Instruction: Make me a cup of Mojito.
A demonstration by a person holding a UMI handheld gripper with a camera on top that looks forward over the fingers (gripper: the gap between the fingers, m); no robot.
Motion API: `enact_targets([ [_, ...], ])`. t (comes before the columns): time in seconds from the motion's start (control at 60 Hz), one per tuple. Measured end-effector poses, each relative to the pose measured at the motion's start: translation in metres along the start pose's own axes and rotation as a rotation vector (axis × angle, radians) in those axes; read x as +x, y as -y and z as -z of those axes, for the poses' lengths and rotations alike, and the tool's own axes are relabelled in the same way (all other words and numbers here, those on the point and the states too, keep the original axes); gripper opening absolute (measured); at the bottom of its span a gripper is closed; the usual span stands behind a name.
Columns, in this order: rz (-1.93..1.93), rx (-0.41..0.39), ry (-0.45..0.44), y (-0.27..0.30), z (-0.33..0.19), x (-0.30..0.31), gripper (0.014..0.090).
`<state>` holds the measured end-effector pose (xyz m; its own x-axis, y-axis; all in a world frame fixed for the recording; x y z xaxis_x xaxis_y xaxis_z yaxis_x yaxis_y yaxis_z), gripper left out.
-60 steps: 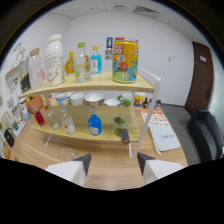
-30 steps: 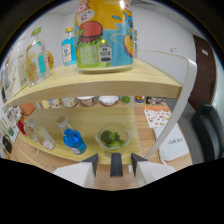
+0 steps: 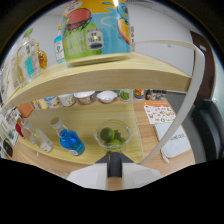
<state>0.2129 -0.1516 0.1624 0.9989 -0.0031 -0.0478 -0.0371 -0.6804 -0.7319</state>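
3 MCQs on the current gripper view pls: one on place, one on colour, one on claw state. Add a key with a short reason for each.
1. The glass bowl of limes stands:
A. on the top shelf
B. on the lower shelf, just ahead of the claw
C. on the floor

2. The flask-shaped bottle beside the bowl is:
A. red
B. green
C. blue

3. The claw is:
A. open, holding nothing
B. shut on the bowl
C. shut on a can

Key: B, the bowl sits just beyond the fingertips; C, its liquid is blue; A, there is a gap between the fingers with nothing in it.

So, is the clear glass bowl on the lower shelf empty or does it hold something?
Not empty: the clear glass bowl holds green limes, just ahead of the open fingers.
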Motion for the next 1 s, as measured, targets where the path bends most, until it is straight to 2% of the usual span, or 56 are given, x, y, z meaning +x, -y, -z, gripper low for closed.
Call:
enact_targets([
  [0.15, 0.008, 0.032, -0.02, 0.003, 0.01, 0.0, 0.0161],
  [0.383, -0.016, 0.114, -0.017, 0.007, 0.058, -0.016, 0.0159],
  [0.7, -0.047, 0.065, -0.003, -0.067, 0.073, -0.063, 0.0158],
  [0.867, 0.025, 0.077, -0.061, -0.079, 0.071, -0.083, 0.0158],
  [1.0, 0.25, 0.126, -0.175, -0.069, 0.07, -0.087, 0.0158],
])
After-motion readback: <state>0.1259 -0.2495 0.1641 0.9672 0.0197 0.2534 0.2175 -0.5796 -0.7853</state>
